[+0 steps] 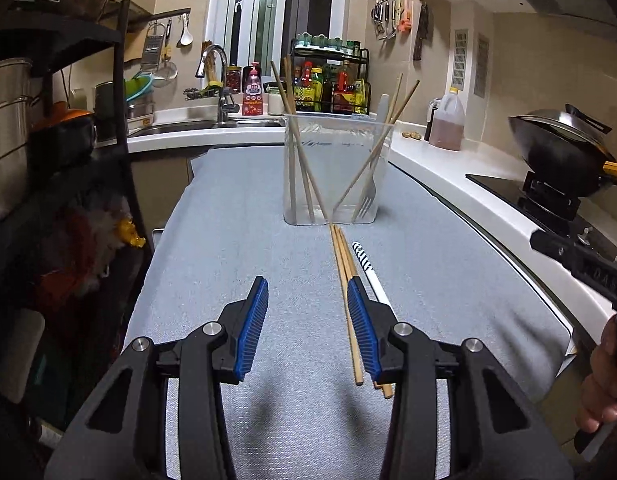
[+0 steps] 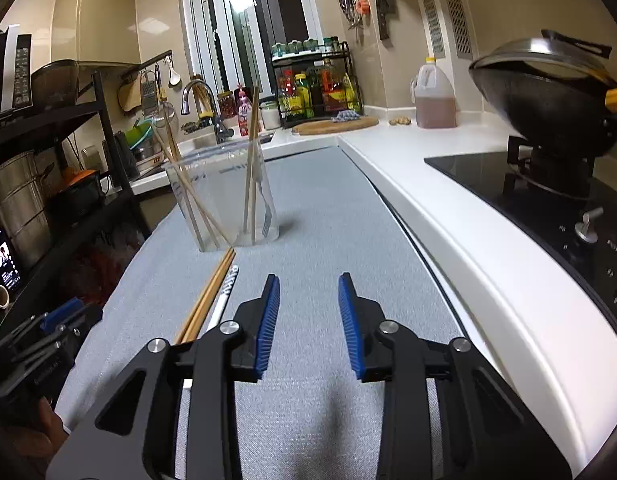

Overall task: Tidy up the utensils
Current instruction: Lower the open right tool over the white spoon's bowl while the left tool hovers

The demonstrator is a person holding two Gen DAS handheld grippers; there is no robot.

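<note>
A clear plastic container (image 1: 335, 172) stands upright on the grey mat (image 1: 236, 240), holding several wooden chopsticks and a metal fork (image 1: 367, 196). Loose wooden chopsticks (image 1: 342, 268) lie on the mat in front of it, beside a white utensil with black stripes (image 1: 364, 264). My left gripper (image 1: 307, 292) is open, its right finger just over the loose chopsticks, with nothing held. In the right wrist view the container (image 2: 224, 200) is ahead to the left, and the loose chopsticks (image 2: 212, 288) and striped utensil (image 2: 227, 288) lie left of my open, empty right gripper (image 2: 308, 288).
A black shelf rack (image 1: 68, 128) with pots stands at the left. A sink and faucet (image 1: 216, 80) and a bottle rack (image 1: 330, 80) are at the back. On the white counter (image 2: 448, 200) to the right are an oil jug (image 2: 434, 96), a stove and a wok (image 2: 548, 92).
</note>
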